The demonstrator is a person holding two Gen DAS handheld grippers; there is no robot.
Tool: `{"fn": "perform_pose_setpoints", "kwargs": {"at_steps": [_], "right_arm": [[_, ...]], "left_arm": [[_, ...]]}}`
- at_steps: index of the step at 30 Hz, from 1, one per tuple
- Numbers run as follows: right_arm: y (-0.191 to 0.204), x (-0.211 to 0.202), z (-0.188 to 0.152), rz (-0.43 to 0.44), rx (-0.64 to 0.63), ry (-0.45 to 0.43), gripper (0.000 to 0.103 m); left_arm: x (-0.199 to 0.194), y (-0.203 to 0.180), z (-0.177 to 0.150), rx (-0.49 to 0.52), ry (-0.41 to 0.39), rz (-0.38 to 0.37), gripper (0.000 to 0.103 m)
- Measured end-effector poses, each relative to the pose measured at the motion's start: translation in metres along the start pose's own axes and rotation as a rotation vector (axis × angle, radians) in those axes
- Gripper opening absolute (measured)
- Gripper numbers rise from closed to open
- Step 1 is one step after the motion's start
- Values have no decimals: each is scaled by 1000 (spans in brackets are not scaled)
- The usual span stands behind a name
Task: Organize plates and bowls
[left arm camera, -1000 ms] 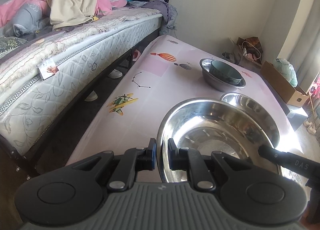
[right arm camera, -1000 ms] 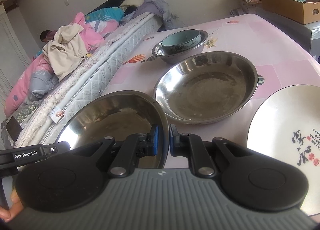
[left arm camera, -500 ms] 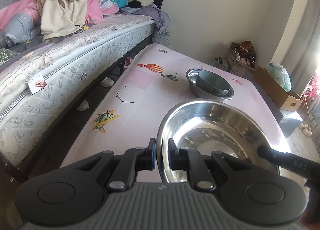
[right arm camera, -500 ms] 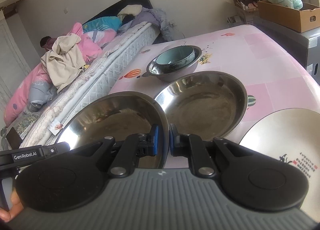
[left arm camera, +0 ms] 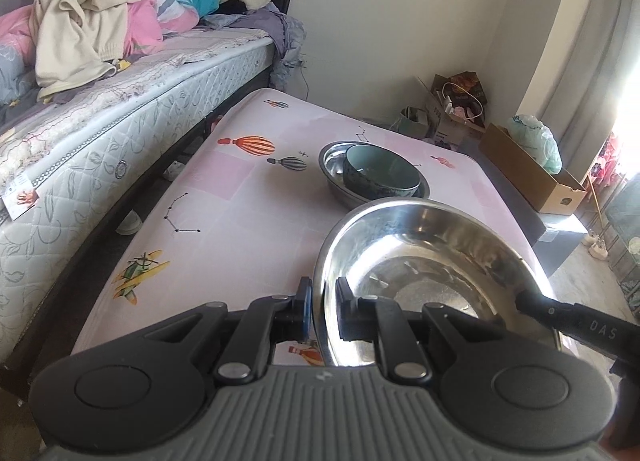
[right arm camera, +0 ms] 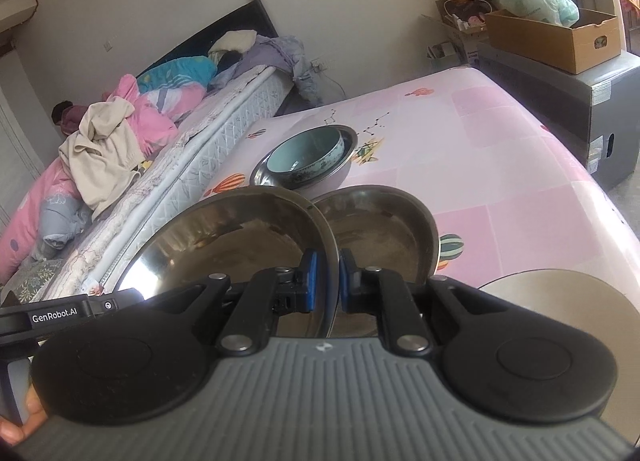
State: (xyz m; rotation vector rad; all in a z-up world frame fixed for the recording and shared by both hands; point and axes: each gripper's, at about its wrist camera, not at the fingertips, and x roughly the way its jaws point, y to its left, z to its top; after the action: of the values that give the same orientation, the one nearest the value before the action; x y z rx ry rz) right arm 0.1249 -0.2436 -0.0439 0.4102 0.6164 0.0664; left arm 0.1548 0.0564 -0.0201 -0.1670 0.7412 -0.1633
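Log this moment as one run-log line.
left tongs: shut on steel basin rim | right tongs: shut on opposite rim | basin: off the table | next: likely stack

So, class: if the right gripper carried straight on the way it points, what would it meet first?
Probably the empty steel basin lying on the table just ahead of the right gripper, which grips the rim of the carried steel bowl. Depth is uncertain.

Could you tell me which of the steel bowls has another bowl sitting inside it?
The far steel bowl, beyond the other two: a blue ceramic bowl sits inside it. The held steel bowl and the wide steel bowl are empty.
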Motion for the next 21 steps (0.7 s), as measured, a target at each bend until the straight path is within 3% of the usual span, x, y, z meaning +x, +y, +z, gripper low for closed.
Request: {"fn": "perform_pose_setpoints", "kwargs": {"at_steps": [11, 21], "right_arm": [[-33, 9, 19, -50, 42, -20, 12], [-48, 38, 23, -79, 68, 23, 13]], "left_arm": [[34, -26, 12, 27, 37, -43, 12], [73, -30, 17, 27, 96, -52, 12]]}}
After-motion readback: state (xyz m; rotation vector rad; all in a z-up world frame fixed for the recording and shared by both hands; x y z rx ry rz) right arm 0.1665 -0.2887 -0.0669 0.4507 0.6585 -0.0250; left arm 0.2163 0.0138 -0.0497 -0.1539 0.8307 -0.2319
